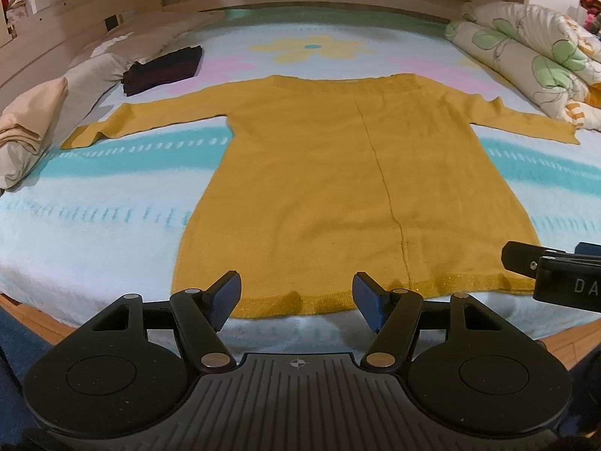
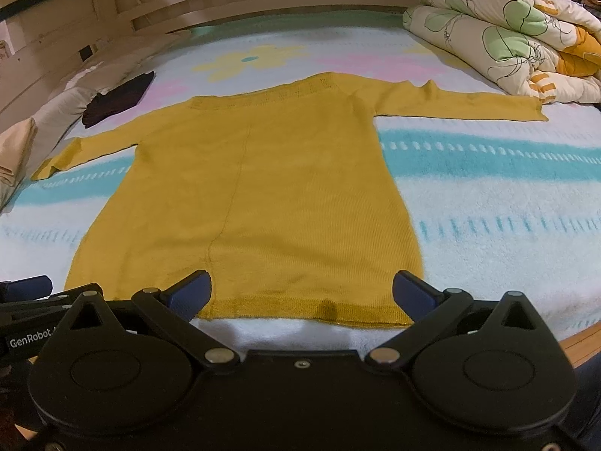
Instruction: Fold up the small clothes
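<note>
A mustard-yellow knit sweater [image 1: 338,188] lies flat on the bed, both sleeves spread out sideways, hem nearest me. It also shows in the right wrist view [image 2: 255,195]. My left gripper [image 1: 296,297] is open and empty, hovering just over the hem near its left half. My right gripper [image 2: 300,293] is open and empty over the hem's right half. The right gripper's body shows at the right edge of the left wrist view [image 1: 556,274]; the left gripper shows at the left edge of the right wrist view [image 2: 26,300].
The bed carries a pale blue flowered blanket [image 1: 94,233]. A folded dark garment [image 1: 161,71] lies at the far left. Beige pillows [image 1: 33,124] line the left side. A rolled floral quilt [image 2: 507,34] sits at the far right. The wooden bed edge [image 1: 41,323] is near me.
</note>
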`<state>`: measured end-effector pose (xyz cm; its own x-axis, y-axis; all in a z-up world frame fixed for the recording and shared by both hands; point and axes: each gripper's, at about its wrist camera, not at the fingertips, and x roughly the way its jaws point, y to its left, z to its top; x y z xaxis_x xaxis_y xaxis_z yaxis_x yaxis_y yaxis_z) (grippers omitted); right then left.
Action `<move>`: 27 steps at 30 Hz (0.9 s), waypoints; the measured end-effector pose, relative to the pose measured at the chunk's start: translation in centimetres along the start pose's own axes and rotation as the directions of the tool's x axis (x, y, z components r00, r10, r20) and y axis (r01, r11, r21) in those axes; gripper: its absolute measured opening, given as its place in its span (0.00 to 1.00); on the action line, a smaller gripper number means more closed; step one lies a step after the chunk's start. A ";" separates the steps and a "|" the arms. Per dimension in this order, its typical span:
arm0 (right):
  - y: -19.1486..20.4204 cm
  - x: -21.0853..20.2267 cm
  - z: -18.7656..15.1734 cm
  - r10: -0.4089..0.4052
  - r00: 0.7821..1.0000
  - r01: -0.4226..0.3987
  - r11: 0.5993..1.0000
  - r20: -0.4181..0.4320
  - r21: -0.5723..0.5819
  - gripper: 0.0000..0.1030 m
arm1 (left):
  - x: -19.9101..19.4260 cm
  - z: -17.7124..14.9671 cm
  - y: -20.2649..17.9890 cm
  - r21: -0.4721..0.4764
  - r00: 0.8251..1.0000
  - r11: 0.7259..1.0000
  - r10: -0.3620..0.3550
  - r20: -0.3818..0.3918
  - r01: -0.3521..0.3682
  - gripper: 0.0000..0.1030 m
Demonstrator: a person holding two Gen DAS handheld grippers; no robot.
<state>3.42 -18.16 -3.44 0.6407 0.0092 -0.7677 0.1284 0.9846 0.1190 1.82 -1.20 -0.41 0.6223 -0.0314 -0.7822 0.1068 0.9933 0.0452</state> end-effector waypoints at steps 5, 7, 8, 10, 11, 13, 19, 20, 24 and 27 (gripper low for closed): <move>-0.1 0.3 0.1 -0.003 1.000 0.003 1.000 -0.008 0.001 0.99 | 0.6 0.2 -0.1 -0.005 1.000 1.000 -0.006 -0.024 0.006 0.63; -0.1 0.6 0.2 -0.009 1.000 0.010 1.000 -0.019 0.001 0.99 | 0.9 0.3 0.0 -0.008 0.999 1.000 -0.009 -0.032 0.009 0.63; -0.1 0.7 0.3 -0.015 1.000 0.015 1.000 -0.025 0.003 0.99 | 1.1 0.4 0.0 -0.009 0.999 1.000 -0.009 -0.037 0.009 0.63; -0.1 1.1 0.5 -0.027 0.999 0.027 1.000 -0.039 0.006 0.99 | 1.4 0.5 0.1 -0.013 0.999 1.000 -0.011 -0.047 0.011 0.63; -0.1 1.3 0.6 -0.033 0.998 0.034 0.999 -0.045 0.007 0.99 | 1.6 0.5 0.1 -0.016 0.999 1.000 -0.012 -0.053 0.011 0.63; -0.1 1.6 0.8 -0.044 0.997 0.045 0.999 -0.058 0.009 0.99 | 1.8 0.7 0.2 -0.019 0.998 1.000 -0.011 -0.062 0.010 0.63; -0.1 2.3 1.5 -0.045 0.997 0.047 0.999 -0.064 0.024 0.99 | 2.8 1.6 0.3 -0.012 0.997 1.000 0.008 -0.077 -0.009 0.63; -0.2 2.3 1.7 -0.037 0.998 0.038 0.999 -0.060 0.031 0.99 | 2.9 2.0 0.3 -0.008 0.997 1.000 0.010 -0.073 -0.011 0.63; -0.5 2.7 2.9 -0.020 0.999 0.023 0.998 -0.048 0.050 0.99 | 3.7 3.7 0.3 0.008 0.998 1.000 -0.004 -0.057 0.004 0.63; -1.3 3.5 4.4 -0.004 0.999 0.007 0.998 -0.049 0.067 0.99 | 4.8 5.5 0.3 0.019 0.999 1.000 -0.015 -0.046 0.016 0.62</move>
<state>8.79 -20.17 -3.49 0.6020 0.0138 -0.7984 0.1836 0.9707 0.1553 9.14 -1.68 -0.71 0.5845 -0.0412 -0.8103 0.1313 0.9904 0.0444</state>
